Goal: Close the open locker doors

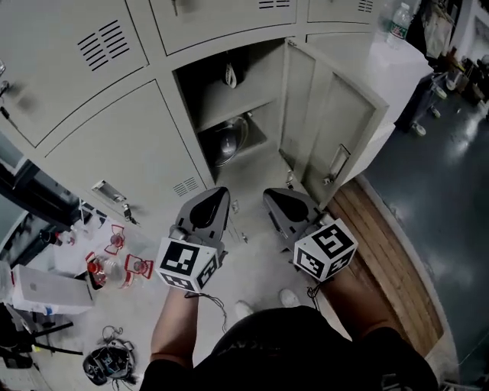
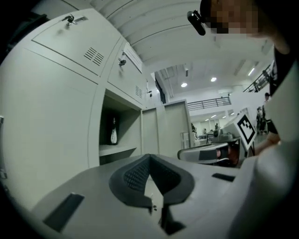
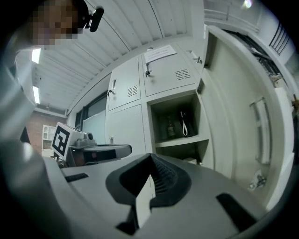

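Note:
One locker compartment (image 1: 229,114) stands open in the grey bank, its door (image 1: 328,114) swung out to the right, handle (image 1: 338,164) facing me. Inside, a bottle (image 1: 230,74) stands on the shelf, with a shiny round object (image 1: 229,141) below it. My left gripper (image 1: 219,192) and right gripper (image 1: 272,195) hover side by side just in front of the opening, both shut and empty, touching nothing. The left gripper view shows its shut gripper (image 2: 150,161), the open locker (image 2: 119,135) and the door (image 2: 170,130) beyond. From the right gripper (image 3: 150,161), the door (image 3: 243,116) looms close on the right.
Closed locker doors (image 1: 114,153) surround the opening. On the floor at left lie red-framed items (image 1: 114,256), a white box (image 1: 46,286) and cables (image 1: 107,359). A wooden strip (image 1: 390,260) runs along the right. A water bottle (image 1: 397,23) stands on the white top beyond the door.

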Motion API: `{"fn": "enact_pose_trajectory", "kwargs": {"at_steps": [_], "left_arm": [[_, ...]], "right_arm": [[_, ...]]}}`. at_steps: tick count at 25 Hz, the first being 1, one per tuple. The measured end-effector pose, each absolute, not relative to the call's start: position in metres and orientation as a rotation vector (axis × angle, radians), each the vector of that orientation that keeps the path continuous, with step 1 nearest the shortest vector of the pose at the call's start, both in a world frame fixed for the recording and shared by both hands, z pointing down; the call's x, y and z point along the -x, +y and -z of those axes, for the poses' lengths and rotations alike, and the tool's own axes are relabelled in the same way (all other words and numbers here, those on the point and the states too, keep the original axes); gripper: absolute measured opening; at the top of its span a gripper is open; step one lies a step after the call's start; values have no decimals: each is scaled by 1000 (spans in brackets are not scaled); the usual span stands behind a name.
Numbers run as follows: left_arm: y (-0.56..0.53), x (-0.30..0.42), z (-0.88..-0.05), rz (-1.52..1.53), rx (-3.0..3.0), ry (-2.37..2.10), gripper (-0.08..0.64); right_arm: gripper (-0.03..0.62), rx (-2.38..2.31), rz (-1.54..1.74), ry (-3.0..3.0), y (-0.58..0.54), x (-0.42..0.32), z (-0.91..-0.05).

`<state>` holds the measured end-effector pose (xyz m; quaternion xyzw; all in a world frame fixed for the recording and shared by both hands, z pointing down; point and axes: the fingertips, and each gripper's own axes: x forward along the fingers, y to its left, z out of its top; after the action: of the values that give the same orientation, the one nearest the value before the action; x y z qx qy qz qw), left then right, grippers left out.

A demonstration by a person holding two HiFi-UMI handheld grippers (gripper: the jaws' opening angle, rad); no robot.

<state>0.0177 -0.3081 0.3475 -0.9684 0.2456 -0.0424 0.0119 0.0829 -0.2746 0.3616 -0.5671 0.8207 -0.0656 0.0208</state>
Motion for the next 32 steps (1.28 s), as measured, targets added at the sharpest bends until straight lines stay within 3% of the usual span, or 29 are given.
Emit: {"fn": "enact_pose_trajectory", "kwargs": {"at_steps": [18,29,31,32], "left_arm": [[-238,-151,-357,124,3106,317,5],[-232,-177,-362,126,3101,314,5],[-234,-178,-364,127,3101,331,5],[-235,-178,-365,129,3102,338,5]], "right_arm": [[0,2108,205,2219,-193,-233,-362],[2,2048,177,2269,-197,-261,-363],[125,2004,163,2298,-201,-259,-362],[139,1989,152,2309,-203,-259,-361]]}}
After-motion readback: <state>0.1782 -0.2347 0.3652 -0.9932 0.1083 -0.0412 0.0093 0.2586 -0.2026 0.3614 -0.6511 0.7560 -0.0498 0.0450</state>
